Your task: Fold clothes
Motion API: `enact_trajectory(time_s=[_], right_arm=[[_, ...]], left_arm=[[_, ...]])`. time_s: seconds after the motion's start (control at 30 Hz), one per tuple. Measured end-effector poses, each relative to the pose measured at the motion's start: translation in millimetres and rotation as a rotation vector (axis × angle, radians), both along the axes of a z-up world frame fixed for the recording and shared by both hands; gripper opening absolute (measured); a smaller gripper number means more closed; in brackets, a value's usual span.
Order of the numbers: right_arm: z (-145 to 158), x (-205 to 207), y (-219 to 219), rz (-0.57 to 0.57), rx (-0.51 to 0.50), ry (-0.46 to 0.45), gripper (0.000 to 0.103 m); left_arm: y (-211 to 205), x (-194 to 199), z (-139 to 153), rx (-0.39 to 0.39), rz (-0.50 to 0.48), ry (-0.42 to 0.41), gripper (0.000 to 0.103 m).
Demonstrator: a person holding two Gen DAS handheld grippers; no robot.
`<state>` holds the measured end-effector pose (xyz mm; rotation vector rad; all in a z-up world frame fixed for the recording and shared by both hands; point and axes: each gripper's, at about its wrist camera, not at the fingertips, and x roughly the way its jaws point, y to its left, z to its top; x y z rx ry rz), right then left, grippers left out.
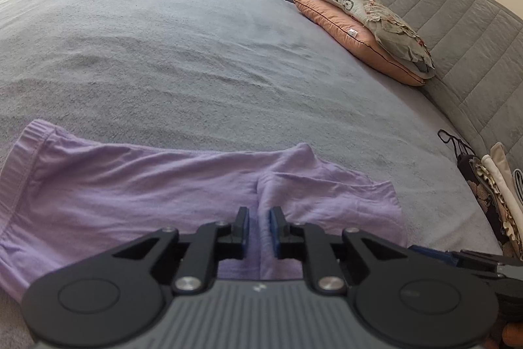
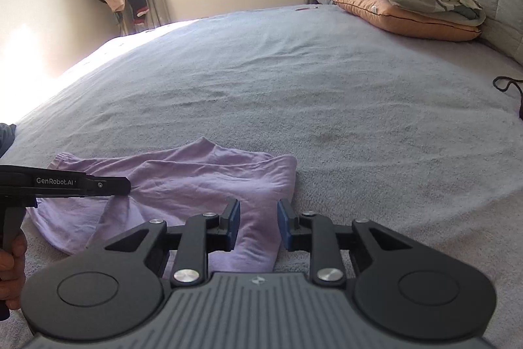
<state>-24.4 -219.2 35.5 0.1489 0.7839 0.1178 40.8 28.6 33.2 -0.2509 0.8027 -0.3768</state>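
Your left tongs [image 1: 258, 229] are nearly pressed together, pinching a raised crease of the purple garment [image 1: 147, 185] that lies crumpled at the near edge of the bed [image 1: 196, 54]; your right tongs [image 2: 258, 226] stand partly spread over its right-hand edge, and whether their pads press the cloth cannot be told. Get a firm grip on one fabric layer with each before lifting, then draw the edges apart evenly so the fold lies flat. No containers are in view, only stacked pillows [image 2: 408, 8] by the headboard
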Motion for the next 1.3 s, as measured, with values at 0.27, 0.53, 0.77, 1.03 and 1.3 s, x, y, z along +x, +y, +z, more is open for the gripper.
enact_trajectory(time_s=[0.27, 0.53, 0.77, 1.03, 1.3], right_arm=[[0.5, -2.8, -3.0, -0.009, 0.015, 0.016, 0.032], [-12.6, -15.5, -43.5, -0.164, 0.386, 0.085, 0.043], [-22.0, -19.6, -40.8, -0.150, 0.460, 0.067, 0.050], [-16.7, -23.1, -4.4, -0.138, 0.292, -0.012, 0.015], [24.5, -26.3, 18.1, -0.081, 0.066, -0.229, 0.011]], left_arm=[[-10.2, -19.5, 25.7, 0.093, -0.031, -0.112, 0.034], [-31.7, -35.5, 8.4, 0.050, -0.193, -0.039, 0.049], [-20.1, -30.7, -2.4, 0.020, -0.173, -0.003, 0.050], [-20.0, -31.7, -2.9, -0.005, -0.212, 0.010, 0.063], [56.2, -20.8, 58.4, -0.099, -0.076, -0.046, 0.081]])
